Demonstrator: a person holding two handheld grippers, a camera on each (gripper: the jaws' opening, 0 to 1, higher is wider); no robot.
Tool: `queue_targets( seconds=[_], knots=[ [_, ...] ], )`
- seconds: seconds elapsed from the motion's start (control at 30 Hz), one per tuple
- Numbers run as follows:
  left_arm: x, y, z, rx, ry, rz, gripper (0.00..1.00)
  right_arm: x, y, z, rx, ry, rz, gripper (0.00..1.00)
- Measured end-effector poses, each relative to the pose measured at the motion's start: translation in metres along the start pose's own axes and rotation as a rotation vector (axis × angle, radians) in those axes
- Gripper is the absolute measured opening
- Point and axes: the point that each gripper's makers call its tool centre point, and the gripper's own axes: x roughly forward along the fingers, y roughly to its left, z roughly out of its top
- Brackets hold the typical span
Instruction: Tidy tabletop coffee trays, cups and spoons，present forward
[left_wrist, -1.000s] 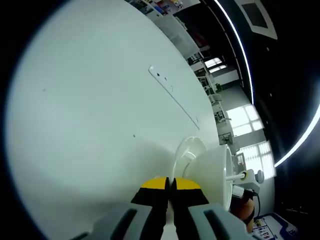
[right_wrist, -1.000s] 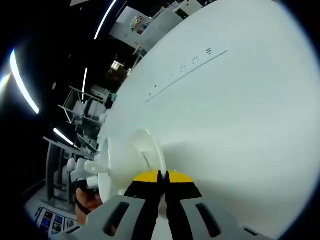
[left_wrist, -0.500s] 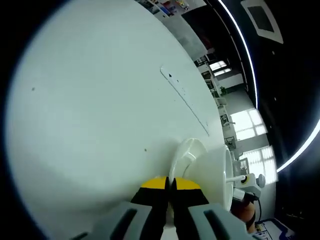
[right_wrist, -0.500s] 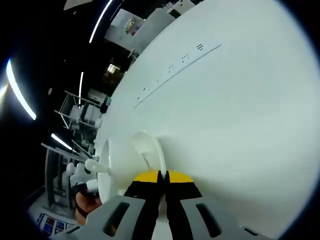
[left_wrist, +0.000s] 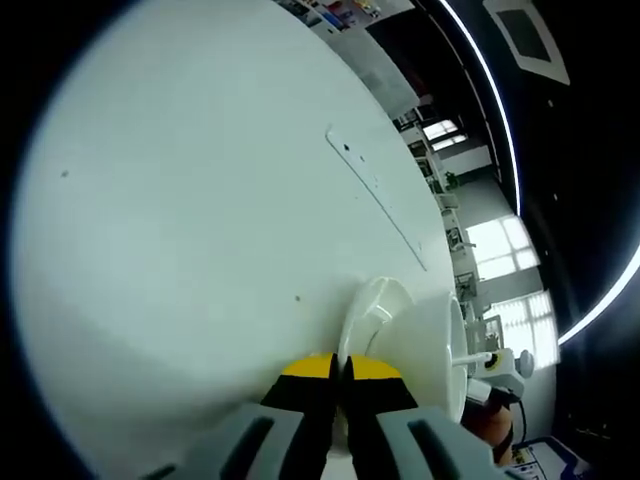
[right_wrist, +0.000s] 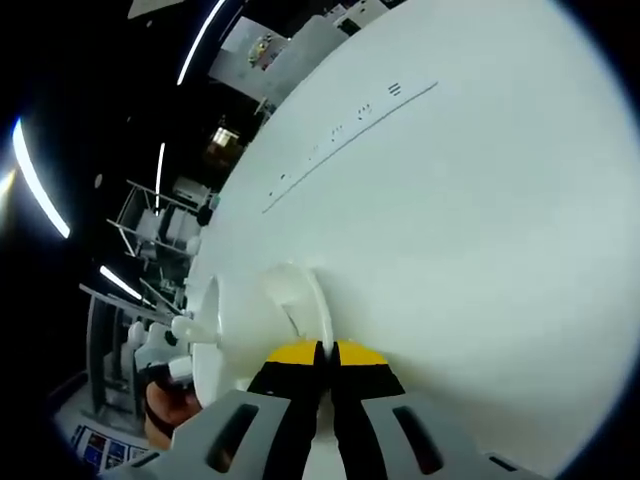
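Both tongs clenched on white saucer rim, cup just beyond

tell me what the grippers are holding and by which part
Both the left gripper and the right gripper are shut on the saucer's rim, at opposite edges, with the cup on it.

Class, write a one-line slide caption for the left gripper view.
Left gripper shut on a white saucer carrying a cup, above a white table.

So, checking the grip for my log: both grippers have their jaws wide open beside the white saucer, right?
Not quite. The jaws are shut on the white saucer, not open: the left gripper in the left gripper view, the right gripper in the right gripper view.
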Motion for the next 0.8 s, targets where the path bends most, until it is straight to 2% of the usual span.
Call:
queue_targets(
  seconds=[0.13, 0.3, 0.37, 0.43, 0.53, 0.57, 0.63, 0.8],
  knots=[
    [0.0, 0.0, -0.001, -0.006, 0.003, -0.004, 0.05, 0.001, -0.001, 0.004, 0.001, 0.001, 0.001, 0.05],
    [0.005, 0.003, 0.013, 0.005, -0.007, -0.014, 0.06, 0.001, -0.001, 0.004, 0.001, -0.019, 0.01, 0.05],
    [0.007, 0.004, 0.019, 0.038, -0.024, -0.016, 0.07, 0.0, 0.0, 0.003, -0.005, -0.037, 0.011, 0.06],
    [0.009, 0.004, 0.024, 0.103, -0.069, -0.027, 0.08, 0.001, 0.0, 0.005, -0.019, -0.07, 0.012, 0.06],
    [0.007, 0.003, 0.023, 0.175, -0.123, -0.018, 0.09, -0.001, 0.001, 0.005, -0.047, -0.101, 0.014, 0.07],
    [0.006, 0.002, 0.028, 0.212, -0.16, -0.015, 0.09, -0.001, 0.001, 0.006, -0.06, -0.114, 0.013, 0.07],
    [0.003, 0.002, 0.039, 0.232, -0.247, -0.008, 0.1, -0.004, 0.001, 0.007, -0.074, -0.136, 0.008, 0.08],
    [0.005, 0.004, 0.036, 0.259, -0.259, -0.002, 0.1, -0.009, 0.003, 0.012, -0.09, -0.173, 0.014, 0.1]
  ],
)
